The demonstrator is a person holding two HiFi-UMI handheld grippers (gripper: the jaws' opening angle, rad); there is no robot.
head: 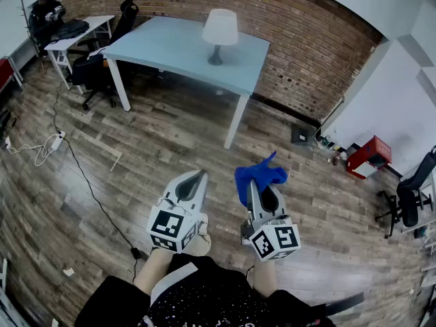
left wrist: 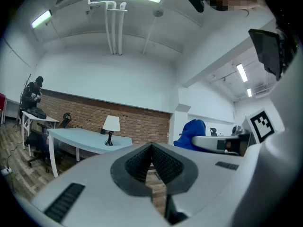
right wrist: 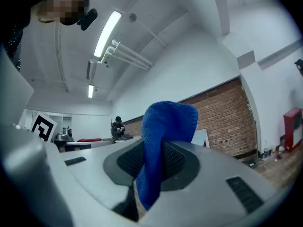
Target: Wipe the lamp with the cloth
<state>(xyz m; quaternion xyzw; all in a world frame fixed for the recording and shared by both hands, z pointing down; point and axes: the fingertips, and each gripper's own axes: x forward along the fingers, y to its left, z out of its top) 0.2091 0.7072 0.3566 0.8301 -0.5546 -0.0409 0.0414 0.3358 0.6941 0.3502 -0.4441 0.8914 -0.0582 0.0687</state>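
Head view: lamp upright on the table, well beyond left gripper and right gripper, both held over wooden floor. Left gripper view: jaws pressed together, holding nothing. Right gripper view: jaws clamped on blue cloth, bunched upward.

Your right tongs are squeezed tight on the blue cloth. The cloth pokes up high above the tongs, and a bit of it hangs down below them. Behind the cloth is a brick wall. A long light shines on the ceiling. Far off, a person in dark clothes is small.
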